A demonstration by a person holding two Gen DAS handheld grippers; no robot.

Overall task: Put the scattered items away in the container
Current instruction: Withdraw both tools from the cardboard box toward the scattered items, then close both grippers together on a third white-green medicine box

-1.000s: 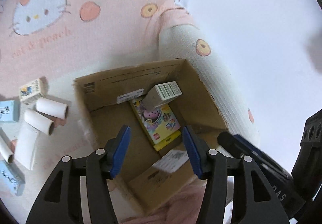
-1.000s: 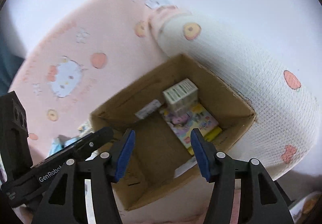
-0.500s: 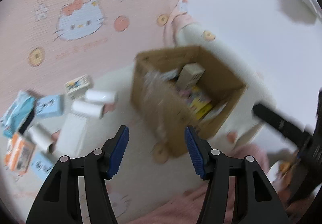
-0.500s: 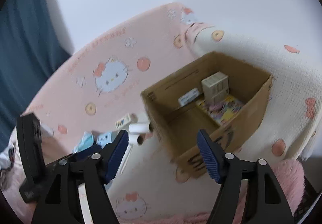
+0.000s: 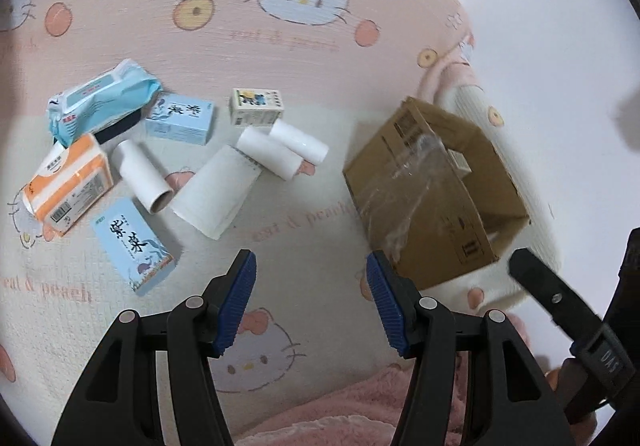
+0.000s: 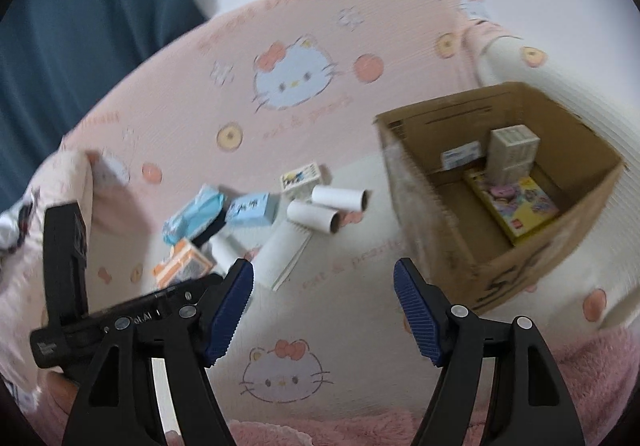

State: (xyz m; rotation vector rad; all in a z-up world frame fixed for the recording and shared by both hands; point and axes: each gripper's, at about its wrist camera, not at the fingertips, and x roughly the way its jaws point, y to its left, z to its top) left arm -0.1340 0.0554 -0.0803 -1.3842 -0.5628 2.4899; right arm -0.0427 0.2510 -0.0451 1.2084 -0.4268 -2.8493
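A brown cardboard box (image 5: 432, 201) stands on the bed at the right; in the right wrist view (image 6: 448, 246) it holds a colourful flat pack (image 6: 516, 201) and a pale carton (image 6: 512, 149). Scattered to its left lie two white rolls (image 5: 280, 147), a third roll (image 5: 142, 175), a white paper pad (image 5: 220, 189), blue boxes (image 5: 134, 244) (image 5: 180, 117), a cream carton (image 5: 258, 105), an orange tissue pack (image 5: 68, 185) and a blue wipes pack (image 5: 100, 97). My left gripper (image 5: 312, 294) is open and empty above the sheet. My right gripper (image 6: 324, 310) is open and empty.
The bed has a pink Hello Kitty sheet (image 5: 280, 25) with a white pillow roll (image 6: 512, 53) behind the box. A fluffy pink blanket (image 5: 360, 414) lies at the near edge. A blue curtain (image 6: 80, 5) hangs at the far left. A white wall is behind.
Both grippers have pulled back from over the box and swung left; the scattered items now fill the view. Both stay open and empty.
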